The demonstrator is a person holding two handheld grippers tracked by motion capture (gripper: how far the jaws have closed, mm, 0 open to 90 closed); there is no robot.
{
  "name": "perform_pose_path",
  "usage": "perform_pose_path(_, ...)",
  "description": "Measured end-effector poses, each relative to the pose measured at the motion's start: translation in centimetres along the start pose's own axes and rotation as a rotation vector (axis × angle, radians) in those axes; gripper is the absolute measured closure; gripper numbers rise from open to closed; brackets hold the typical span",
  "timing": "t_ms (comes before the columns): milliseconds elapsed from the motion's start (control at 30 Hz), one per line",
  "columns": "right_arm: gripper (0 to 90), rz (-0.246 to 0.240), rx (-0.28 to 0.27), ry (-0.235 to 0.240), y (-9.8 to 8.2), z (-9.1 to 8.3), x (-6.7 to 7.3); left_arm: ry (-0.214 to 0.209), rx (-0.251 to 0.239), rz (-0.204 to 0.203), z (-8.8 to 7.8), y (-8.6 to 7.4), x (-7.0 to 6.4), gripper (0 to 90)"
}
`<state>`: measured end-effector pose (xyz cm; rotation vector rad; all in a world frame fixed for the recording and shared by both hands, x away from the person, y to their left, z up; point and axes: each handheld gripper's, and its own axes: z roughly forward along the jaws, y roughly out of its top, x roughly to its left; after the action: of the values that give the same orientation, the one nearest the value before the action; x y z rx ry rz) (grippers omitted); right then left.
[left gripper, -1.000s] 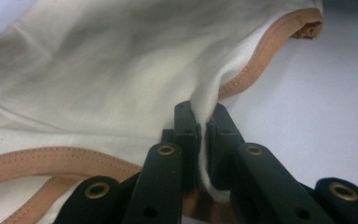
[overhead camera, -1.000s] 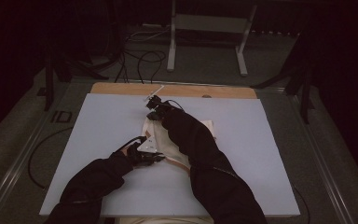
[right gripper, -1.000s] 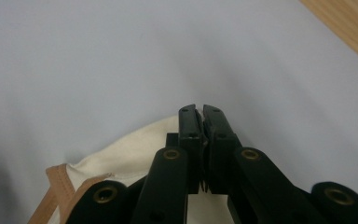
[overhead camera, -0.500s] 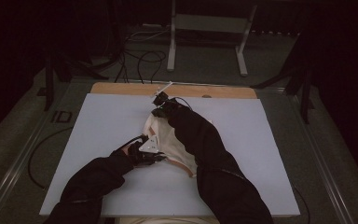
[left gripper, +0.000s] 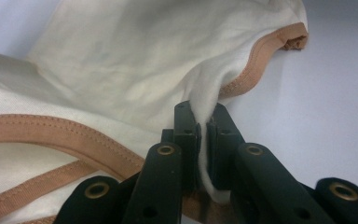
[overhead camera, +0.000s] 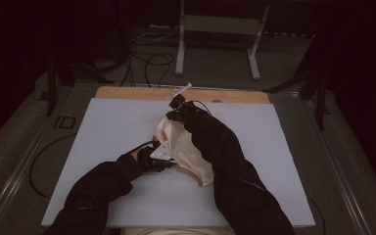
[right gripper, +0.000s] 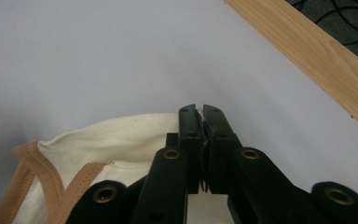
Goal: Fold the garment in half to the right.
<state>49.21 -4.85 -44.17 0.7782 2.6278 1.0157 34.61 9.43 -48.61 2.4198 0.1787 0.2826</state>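
My left gripper (left gripper: 203, 135) is clenched on a fold of the cream garment (overhead camera: 186, 152), close to its tan trim (left gripper: 256, 60), and my right gripper (right gripper: 202, 116) is clenched on the far edge of the same cloth. The garment lies at the middle of the white board (overhead camera: 284, 161), partly under my sleeves. I think the thin fold can slip out of the left jaws if I pull the two ends apart too strongly, because only little fabric is pinched. The wooden strip (right gripper: 307, 60) is near the right gripper, but left and right of the cloth there is much free board.
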Motion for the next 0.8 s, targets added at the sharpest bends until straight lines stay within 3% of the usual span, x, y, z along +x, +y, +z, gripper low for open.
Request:
perform_pose_path(267,87.7,0.009,-0.024,-0.008,-0.5,-1.4,-0.4,0.0,0.02,0.039,-0.1,1.2,-0.1,84.9)
perform_pose_path(800,87.7,0.055,-0.054,-0.028,-2.1,-3.9,-1.5,-0.014,0.033,0.077,0.1,2.9,-0.2,84.9)
